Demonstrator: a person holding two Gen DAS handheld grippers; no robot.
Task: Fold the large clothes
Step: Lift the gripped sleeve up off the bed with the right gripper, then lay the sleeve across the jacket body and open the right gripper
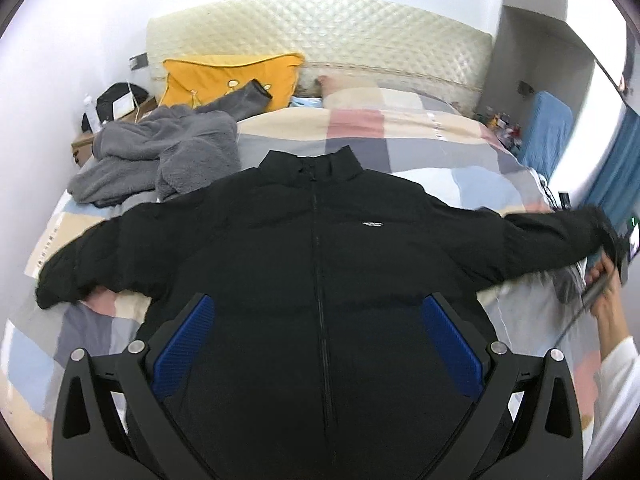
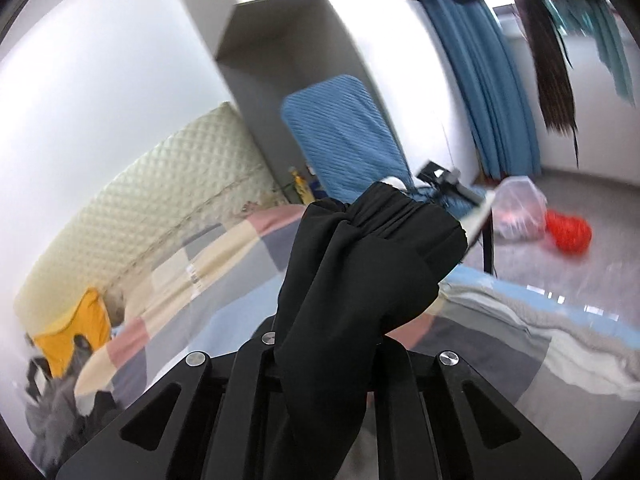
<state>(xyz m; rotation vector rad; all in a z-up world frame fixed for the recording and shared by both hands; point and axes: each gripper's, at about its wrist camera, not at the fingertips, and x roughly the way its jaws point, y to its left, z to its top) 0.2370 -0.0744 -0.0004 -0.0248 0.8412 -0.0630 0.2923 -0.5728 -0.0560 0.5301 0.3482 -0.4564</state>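
1. We see the black zip-front padded jacket (image 1: 320, 248) lying face up across the centre of the left wrist view, on the pastel checked bedspread (image 1: 400, 128), collar toward the top of the frame and both sleeves spread to the sides.
2. Our left gripper (image 1: 320, 344) hovers over the jacket's lower body, its blue pads (image 1: 188, 344) spread wide and holding nothing.
3. Our right gripper (image 2: 324, 364) is clenched on the jacket's black sleeve cuff (image 2: 372, 248), which bunches up through the centre of the right wrist view; at the right edge of the left view the same sleeve end is lifted.
4. We judge the folding barely begun: the body is flat and zipped, no fold is made yet, and both sleeves and the body are left.
5. A grey fleece garment (image 1: 160, 152) lies crumpled at the upper left, beside an orange cushion (image 1: 224, 76).
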